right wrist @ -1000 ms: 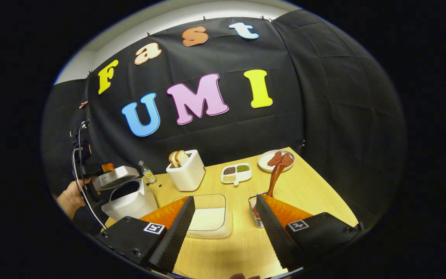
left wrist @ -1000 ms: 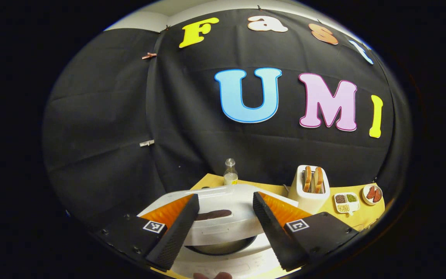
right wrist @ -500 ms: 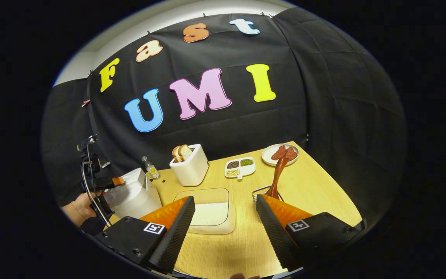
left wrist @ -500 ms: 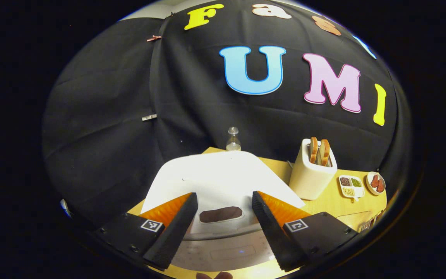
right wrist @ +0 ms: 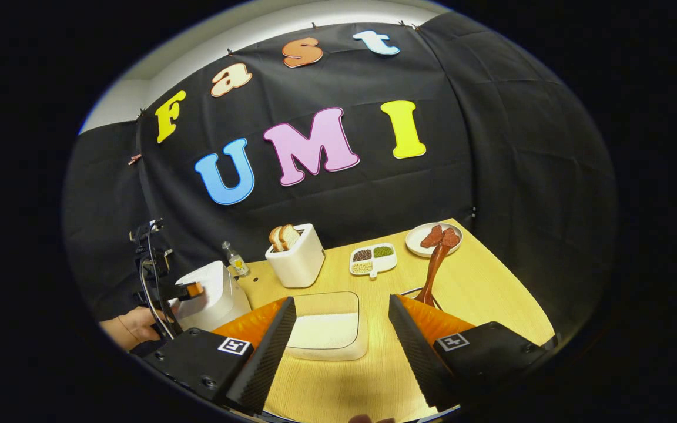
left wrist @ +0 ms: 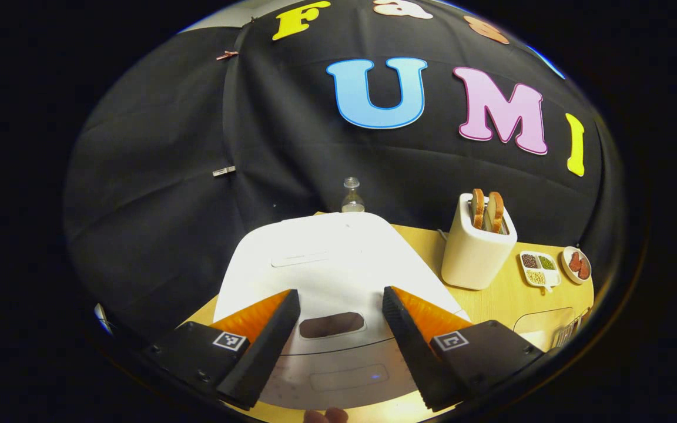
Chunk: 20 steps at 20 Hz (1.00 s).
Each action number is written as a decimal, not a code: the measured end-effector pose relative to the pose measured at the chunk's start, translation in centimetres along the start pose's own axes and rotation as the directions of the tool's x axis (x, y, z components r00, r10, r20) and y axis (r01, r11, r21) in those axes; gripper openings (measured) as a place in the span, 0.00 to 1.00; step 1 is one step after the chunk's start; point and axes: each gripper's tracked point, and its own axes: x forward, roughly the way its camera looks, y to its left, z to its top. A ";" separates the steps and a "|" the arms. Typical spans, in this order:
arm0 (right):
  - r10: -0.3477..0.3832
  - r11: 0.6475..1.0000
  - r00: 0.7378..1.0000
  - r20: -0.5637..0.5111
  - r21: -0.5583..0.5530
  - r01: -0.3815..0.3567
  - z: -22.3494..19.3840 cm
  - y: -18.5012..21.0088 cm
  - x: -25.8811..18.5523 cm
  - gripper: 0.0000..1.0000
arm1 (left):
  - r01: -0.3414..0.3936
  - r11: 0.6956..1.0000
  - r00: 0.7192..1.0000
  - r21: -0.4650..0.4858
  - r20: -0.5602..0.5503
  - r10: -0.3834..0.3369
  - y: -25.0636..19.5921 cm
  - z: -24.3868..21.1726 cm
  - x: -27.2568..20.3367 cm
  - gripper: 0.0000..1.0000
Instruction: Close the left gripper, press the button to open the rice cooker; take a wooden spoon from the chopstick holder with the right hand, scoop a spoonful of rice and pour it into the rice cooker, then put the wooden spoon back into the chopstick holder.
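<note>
One rice cooker (left wrist: 327, 276) sits lid-down under the left gripper (left wrist: 335, 346), whose fingers stand wide apart, holding nothing. The right gripper (right wrist: 341, 346) hovers equally spread and empty over one rice container (right wrist: 327, 326). One wooden spoon (right wrist: 437, 264) stands in the chopstick holder (right wrist: 418, 292) (mostly hidden). One toaster (right wrist: 299, 261) holds two slices.

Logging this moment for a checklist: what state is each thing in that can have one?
Rice cooker: lid down.
Left claw: open, at the cooker's front.
Right claw: open, empty.
Wooden spoon: upright in the chopstick holder.
Rice container: uncovered, rice inside.
Toaster: bread in slots.
</note>
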 end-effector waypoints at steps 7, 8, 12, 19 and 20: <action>-0.001 1.000 1.000 0.008 -0.023 0.001 0.2 0.2 -0.2 0.98 | 0.023 0.999 1.000 0.025 0.010 -0.023 0.0 0.7 0.1 0.99; -0.001 1.000 1.000 0.011 -0.027 0.001 0.3 0.2 -0.2 0.98 | 0.025 0.999 0.999 0.024 0.021 -0.025 0.1 1.2 -0.2 0.99; -0.009 0.999 0.999 0.036 -0.048 0.010 1.6 0.1 -0.1 0.98 | 0.033 0.998 0.993 0.046 0.111 -0.037 0.3 3.5 -1.7 0.96; -0.017 0.981 0.993 0.117 -0.188 0.039 5.0 1.2 0.8 0.98 | 0.171 0.984 0.936 0.058 0.302 -0.181 -1.9 9.1 -7.8 0.96; -0.015 0.974 0.991 0.136 -0.221 0.045 5.8 1.6 0.9 0.98 | 0.198 0.978 0.923 0.065 0.323 -0.209 -2.4 9.6 -8.8 0.96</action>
